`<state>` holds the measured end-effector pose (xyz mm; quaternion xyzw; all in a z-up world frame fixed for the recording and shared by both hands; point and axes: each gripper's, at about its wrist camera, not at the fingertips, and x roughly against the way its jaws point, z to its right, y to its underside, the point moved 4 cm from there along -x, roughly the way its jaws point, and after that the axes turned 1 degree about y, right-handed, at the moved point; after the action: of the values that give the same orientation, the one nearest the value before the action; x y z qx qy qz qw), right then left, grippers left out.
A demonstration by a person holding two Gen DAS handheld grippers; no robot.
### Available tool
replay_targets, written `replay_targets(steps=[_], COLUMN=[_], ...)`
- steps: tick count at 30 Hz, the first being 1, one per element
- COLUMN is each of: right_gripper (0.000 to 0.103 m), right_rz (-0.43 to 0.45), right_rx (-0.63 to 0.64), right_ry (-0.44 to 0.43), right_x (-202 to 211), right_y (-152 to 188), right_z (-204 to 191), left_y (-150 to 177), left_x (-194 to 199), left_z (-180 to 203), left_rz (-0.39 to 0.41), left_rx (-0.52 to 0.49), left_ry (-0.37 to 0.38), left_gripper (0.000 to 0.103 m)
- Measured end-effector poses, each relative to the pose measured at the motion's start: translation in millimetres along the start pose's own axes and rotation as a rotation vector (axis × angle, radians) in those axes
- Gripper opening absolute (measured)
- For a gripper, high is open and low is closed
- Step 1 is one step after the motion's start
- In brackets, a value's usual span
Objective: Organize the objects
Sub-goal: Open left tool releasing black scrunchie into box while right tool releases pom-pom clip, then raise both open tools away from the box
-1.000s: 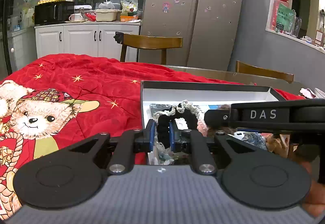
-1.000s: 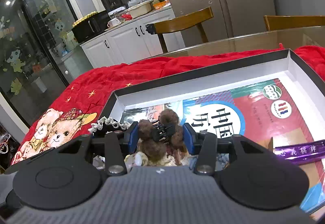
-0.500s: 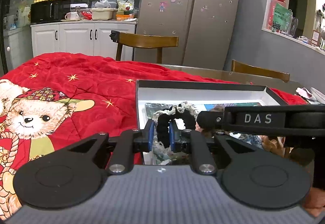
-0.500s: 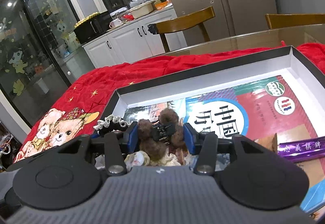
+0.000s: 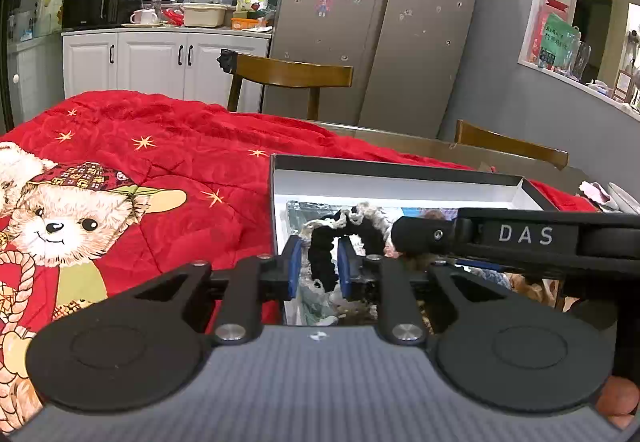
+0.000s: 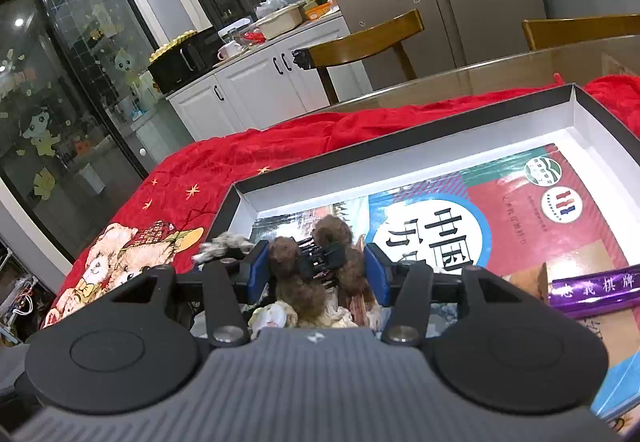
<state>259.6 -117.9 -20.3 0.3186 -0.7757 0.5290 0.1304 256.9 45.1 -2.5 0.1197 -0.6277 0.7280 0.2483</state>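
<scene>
Two hair pieces are in my grip. My left gripper (image 5: 319,268) has its jaws closed on a black scrunchie (image 5: 324,262) with a pale lacy edge, which loops up out of the blue pads at the centre of the left wrist frame, over the near left corner of the box (image 5: 400,183). My right gripper (image 6: 316,274) has its jaws pinched on a brown fuzzy hair clip (image 6: 316,270) with dark teeth, at the centre of the right wrist frame, above the near left part of that same box (image 6: 400,169).

Under both grips, at the lower centre of each frame, lies a jumble of pale and brownish soft bits that I cannot tell apart. A colourful book (image 6: 500,226) with large printed characters covers the floor of the box, and a purple wrapped stick (image 6: 596,292) lies on it at the right edge of the right wrist frame. In the left wrist frame my right gripper's black body marked DAS crosses in from the right. The box sits on a red blanket (image 5: 168,157) with a teddy bear print (image 5: 60,222) at the left. Behind it, wooden chairs (image 5: 292,75) stand before white cabinets (image 5: 160,61) and a steel fridge (image 5: 380,21) across the upper part.
</scene>
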Motion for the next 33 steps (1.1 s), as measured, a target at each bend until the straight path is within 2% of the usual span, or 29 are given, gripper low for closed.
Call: replay_targets(steps=[4, 6, 11, 14, 22, 29, 33], right_gripper=[0.059, 0.07, 0.076, 0.079, 0.088, 0.103, 0.103], right_rz=[-0.004, -0.004, 0.01, 0.024, 0.107, 0.214, 0.291], right_rx=[-0.016, -0.028, -0.052, -0.061, -0.048, 0.051, 0.141], right_ry=[-0.013, -0.021, -0.045, -0.055, -0.063, -0.056, -0.038], right_x=[0, 1, 7, 12, 36, 68, 93], right_y=[-3, -4, -7, -10, -22, -36, -47], right_z=[2, 3, 3, 1, -7, -22, -34], left_y=[-1, -1, -4, -6, -18, -33, -42], left_x=[3, 4, 7, 13, 33, 58, 74], left_z=[3, 4, 6, 8, 13, 20, 25], left_rz=[0.012, 0.013, -0.005, 0.006, 0.047, 0.092, 0.123], left_rx=[-0.017, -0.018, 0.001, 0.004, -0.001, -0.014, -0.031], left_ry=[-0.001, 0.0, 0.039, 0.046, 0.07, 0.108, 0.129], left_gripper=[0.027, 0.032, 0.054, 0.062, 0.067, 0.07, 0.07])
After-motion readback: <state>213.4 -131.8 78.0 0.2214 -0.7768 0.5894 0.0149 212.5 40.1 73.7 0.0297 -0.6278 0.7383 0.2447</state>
